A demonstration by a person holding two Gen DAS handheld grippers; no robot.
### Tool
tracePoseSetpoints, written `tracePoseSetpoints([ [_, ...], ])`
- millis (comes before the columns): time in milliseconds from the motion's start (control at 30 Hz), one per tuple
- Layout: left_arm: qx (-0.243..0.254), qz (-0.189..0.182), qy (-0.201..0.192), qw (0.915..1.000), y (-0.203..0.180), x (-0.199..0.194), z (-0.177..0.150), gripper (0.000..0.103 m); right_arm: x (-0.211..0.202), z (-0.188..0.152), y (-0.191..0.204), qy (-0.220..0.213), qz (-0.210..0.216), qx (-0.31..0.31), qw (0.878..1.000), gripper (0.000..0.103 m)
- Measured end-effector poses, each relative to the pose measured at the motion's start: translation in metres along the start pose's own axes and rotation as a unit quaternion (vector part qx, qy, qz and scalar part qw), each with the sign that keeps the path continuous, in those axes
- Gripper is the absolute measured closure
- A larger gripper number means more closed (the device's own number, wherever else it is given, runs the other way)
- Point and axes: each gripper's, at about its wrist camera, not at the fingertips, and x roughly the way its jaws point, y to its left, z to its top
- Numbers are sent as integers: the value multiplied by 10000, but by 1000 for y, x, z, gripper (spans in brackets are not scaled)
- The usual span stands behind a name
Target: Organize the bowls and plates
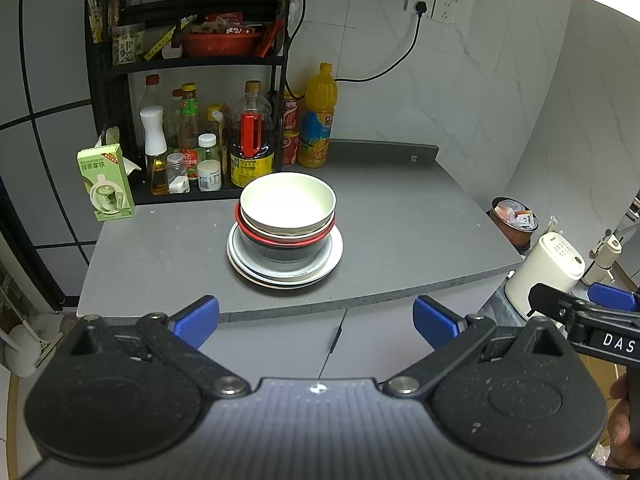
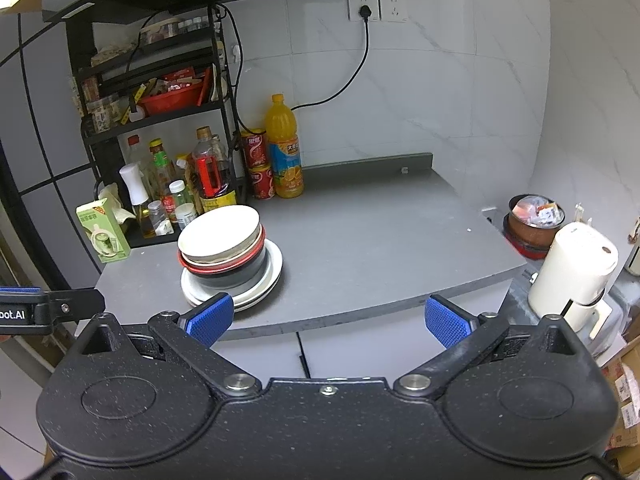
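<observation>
Centrally, a white bowl (image 1: 288, 204) nests in a red-rimmed bowl (image 1: 286, 242) atop stacked plates (image 1: 285, 270) on the grey worktop (image 1: 400, 232). Behind stand bottles (image 1: 208, 140) and a juice bottle (image 1: 319, 118). Left claw (image 1: 316, 322) and right claw (image 2: 327, 318) hover spread, empty, before the worktop edge.

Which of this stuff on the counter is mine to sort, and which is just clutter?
Job: white bowl, red-rimmed bowl, stacked plates.

Clutter: orange juice bottle, red cans, sauce bottles, green carton, white kettle.
</observation>
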Motion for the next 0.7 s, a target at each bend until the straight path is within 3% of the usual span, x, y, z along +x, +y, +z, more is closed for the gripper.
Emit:
tracePoseSetpoints([
  [700, -68, -51, 87, 9999, 1, 6, -4, 1, 1, -4, 0, 50, -1, 31, 10000, 0],
])
